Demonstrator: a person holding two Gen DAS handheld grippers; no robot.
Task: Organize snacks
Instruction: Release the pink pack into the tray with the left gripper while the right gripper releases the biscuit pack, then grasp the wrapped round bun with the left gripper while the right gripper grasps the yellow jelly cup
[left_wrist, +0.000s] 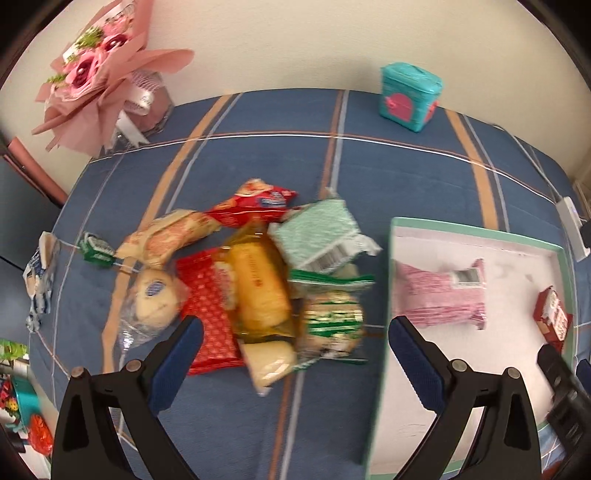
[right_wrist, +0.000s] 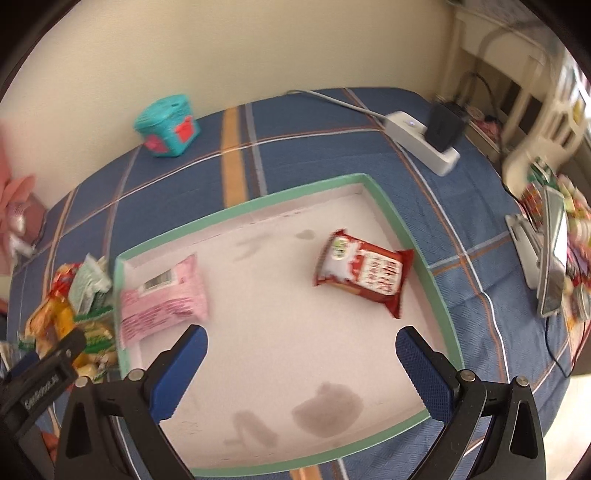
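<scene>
A heap of snack packets (left_wrist: 255, 280) lies on the blue plaid cloth (left_wrist: 258, 158): yellow, red dotted, mint green, cream and green-striped ones. My left gripper (left_wrist: 295, 332) hangs open above the heap's near edge, empty. To the right stands a shallow green-rimmed box (right_wrist: 391, 206) with a pale floor. In it lie a pink packet (right_wrist: 162, 299) at the left and a red packet (right_wrist: 365, 273) at the right. My right gripper (right_wrist: 301, 343) hovers open over the box floor, holding nothing. The box (left_wrist: 458, 227), pink packet (left_wrist: 443, 295) and red packet (left_wrist: 552, 317) also show in the left wrist view.
A teal tin (left_wrist: 410, 98) stands at the far edge by the wall, a pink paper bouquet (left_wrist: 99, 85) at the far left. A white power strip with a black plug (right_wrist: 428, 142) and cable lies right of the box. A blue-white packet (left_wrist: 38, 280) hangs at the left edge.
</scene>
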